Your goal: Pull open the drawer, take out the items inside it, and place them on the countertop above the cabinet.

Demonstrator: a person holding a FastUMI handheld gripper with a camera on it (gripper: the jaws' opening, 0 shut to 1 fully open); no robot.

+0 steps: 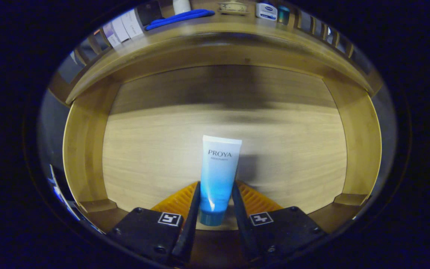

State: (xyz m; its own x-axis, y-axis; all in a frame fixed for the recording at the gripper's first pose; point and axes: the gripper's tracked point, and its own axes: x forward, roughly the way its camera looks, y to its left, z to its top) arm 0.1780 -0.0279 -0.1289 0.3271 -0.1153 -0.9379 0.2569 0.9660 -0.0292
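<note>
Tube, white fading to blue with its cap toward the camera, sits clamped between both fingers of the claw, over the open drawer. At twelve o'clock beyond, the worktop carries a blue cloth and small jars.

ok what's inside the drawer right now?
One tube in the drawer, cap end between the gripper fingers, both seemingly pressing it. The floor under the tube and fingers is covered.
</note>
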